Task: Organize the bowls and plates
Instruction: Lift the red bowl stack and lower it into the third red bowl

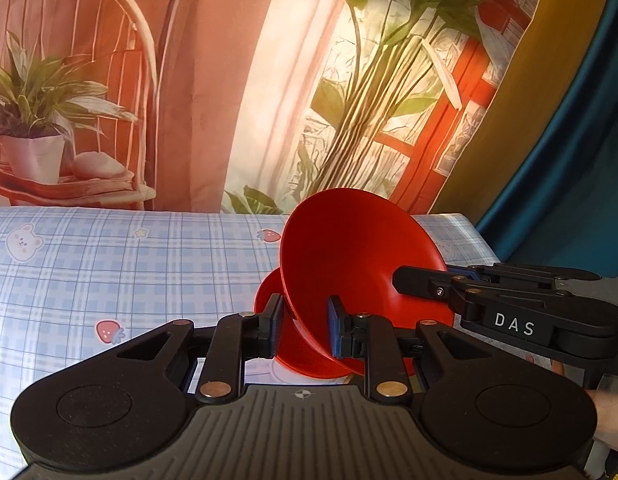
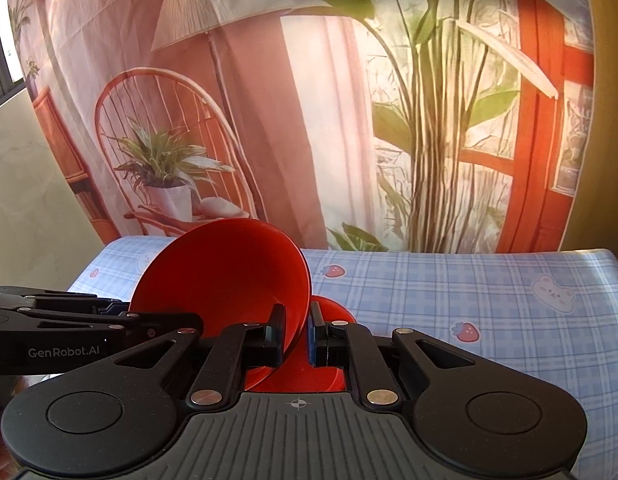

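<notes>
- Item: red bowl [image 1: 349, 248], smooth, matte, apparently plastic. It was held tilted on edge in the air above the desk [image 1: 109, 264], directly over a second red dish.
- Second item: red dish [image 1: 305, 356] (plate or bowl, not distinguishable), lying on the desk beneath the red bowl and largely hidden by it.
- Handling, judged: light and stiff; the thin flared rim offered the natural purchase. The surface looked slick, so a rim pinch could pivot or slip if the bowl were tipped further. Breakage seemed unlikely if plastic, though the material was not certain.
- Left gripper [image 1: 305, 328]: fingers straddled the red bowl's lower rim with a visible gap between them; whether they gripped the rim or merely bracketed it could not be told.
- Right gripper [image 2: 297, 336]: fingers closed narrowly about the red bowl's wall at the rim, one inside and one outside, apparently grasping it.
- Desk covering: blue plaid cloth [image 2: 449, 300] printed with strawberries and bear faces, extending to either side of the red bowl.
- Backdrop [image 2: 309, 120]: printed fabric behind the red bowl showing a chair, potted plant, lamp and window; a picture, not real furniture.
- Legible writing: "DAS" [image 1: 514, 323] on the right gripper's housing, seen from the left wrist; "GenRobot.AI" [image 2: 63, 351] on the left gripper's housing, seen from the right wrist. No marking was visible on the red bowl.
</notes>
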The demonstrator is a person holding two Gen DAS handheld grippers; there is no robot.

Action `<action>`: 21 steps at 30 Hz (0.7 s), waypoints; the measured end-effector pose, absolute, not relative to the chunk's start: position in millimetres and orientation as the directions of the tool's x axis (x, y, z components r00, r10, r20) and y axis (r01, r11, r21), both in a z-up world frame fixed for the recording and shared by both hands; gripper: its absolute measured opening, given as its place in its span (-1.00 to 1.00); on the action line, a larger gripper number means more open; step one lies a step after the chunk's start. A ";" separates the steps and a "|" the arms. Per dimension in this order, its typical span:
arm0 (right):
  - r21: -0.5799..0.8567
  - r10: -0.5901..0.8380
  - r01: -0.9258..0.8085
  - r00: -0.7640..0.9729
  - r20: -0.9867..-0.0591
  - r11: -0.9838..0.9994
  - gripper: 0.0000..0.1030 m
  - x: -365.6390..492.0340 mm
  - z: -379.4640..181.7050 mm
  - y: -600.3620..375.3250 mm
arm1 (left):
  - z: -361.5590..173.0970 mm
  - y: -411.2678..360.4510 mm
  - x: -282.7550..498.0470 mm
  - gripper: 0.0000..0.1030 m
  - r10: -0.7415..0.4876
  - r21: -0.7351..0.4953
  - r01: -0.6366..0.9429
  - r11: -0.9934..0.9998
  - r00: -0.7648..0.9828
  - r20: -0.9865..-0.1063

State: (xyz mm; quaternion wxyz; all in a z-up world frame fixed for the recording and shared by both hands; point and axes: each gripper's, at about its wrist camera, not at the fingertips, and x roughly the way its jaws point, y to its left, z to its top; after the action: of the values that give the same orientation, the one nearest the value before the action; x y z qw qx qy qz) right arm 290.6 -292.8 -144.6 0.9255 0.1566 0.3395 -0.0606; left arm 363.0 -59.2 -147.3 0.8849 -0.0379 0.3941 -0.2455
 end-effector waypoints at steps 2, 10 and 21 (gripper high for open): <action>0.245 -0.012 0.227 0.756 -0.654 0.942 -0.81 293.4 -150.9 -297.7 | -153.6 -63.1 368.4 -0.53 -0.464 -0.261 0.406 0.876 0.560 -0.686; 0.258 -0.010 0.255 0.728 -0.685 0.932 -0.81 308.9 -185.3 -316.0 | -187.8 -75.0 391.7 -0.52 -0.453 -0.267 0.394 0.879 0.516 -0.727; 0.264 -0.003 0.288 0.681 -0.732 0.920 -0.57 318.9 -225.2 -327.6 | -210.5 -71.9 407.1 0.12 -0.433 -0.273 0.362 0.891 0.503 -0.748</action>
State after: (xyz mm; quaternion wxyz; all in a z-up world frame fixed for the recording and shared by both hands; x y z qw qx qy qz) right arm 318.9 -327.6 -225.2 0.8986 0.1823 0.3909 -0.0811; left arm 407.1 -71.9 -210.5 0.8659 -0.0402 0.4425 -0.2297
